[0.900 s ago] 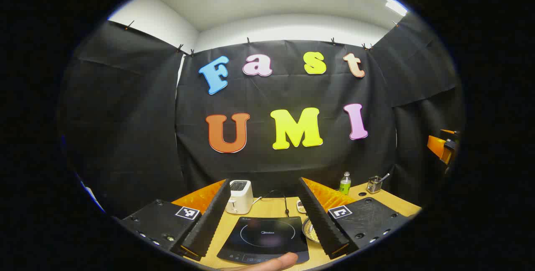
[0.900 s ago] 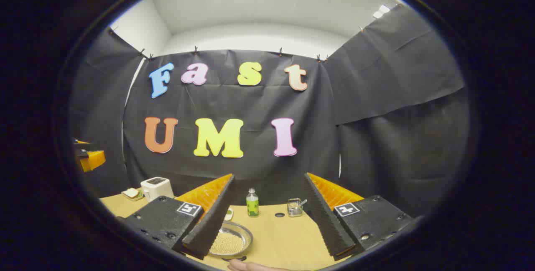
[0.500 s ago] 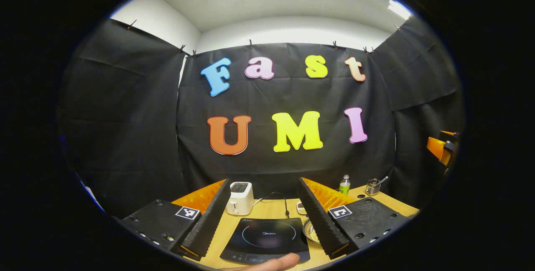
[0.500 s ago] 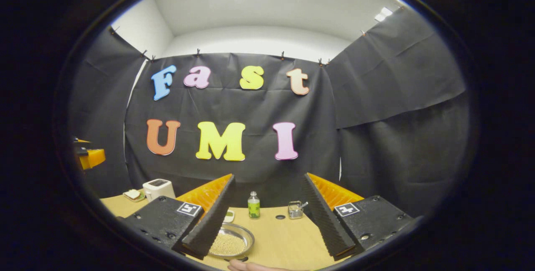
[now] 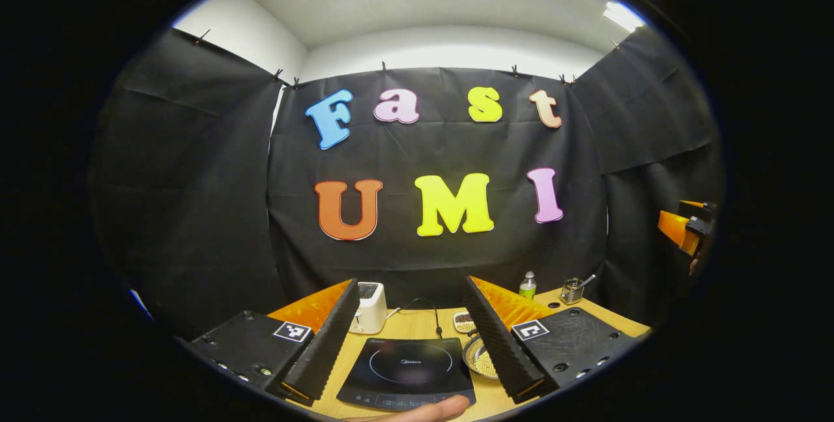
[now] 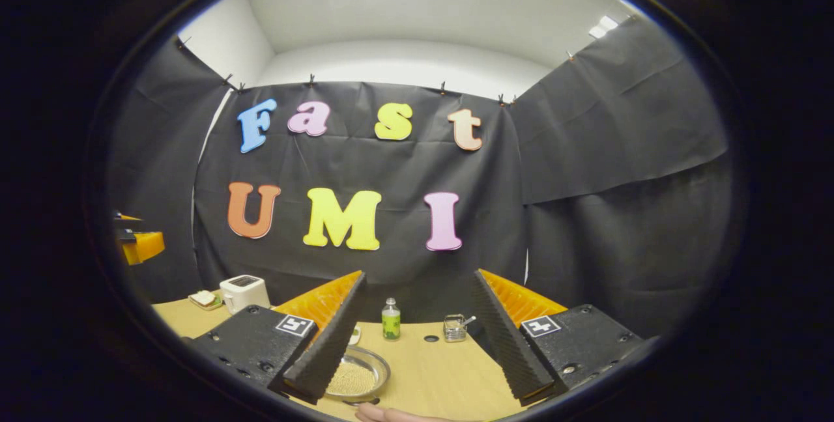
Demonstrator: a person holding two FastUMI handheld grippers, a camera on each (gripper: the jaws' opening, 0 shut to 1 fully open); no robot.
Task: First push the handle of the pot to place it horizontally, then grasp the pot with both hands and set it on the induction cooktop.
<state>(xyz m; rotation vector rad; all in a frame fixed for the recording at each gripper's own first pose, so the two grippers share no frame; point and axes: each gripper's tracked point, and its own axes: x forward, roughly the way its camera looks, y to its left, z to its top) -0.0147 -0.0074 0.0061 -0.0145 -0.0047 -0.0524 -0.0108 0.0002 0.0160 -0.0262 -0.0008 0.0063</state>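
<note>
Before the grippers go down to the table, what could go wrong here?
The metal dish of grains lies close beside the induction cooktop; a careless sweep might tip it. The cooktop's cord runs back near the toaster and could snag. Both the left gripper and right gripper are open and high, so the descent needs care.

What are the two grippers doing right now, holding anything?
Left gripper: open, holding nothing, raised over the induction cooktop.
Right gripper: open, holding nothing, above the table.
</note>
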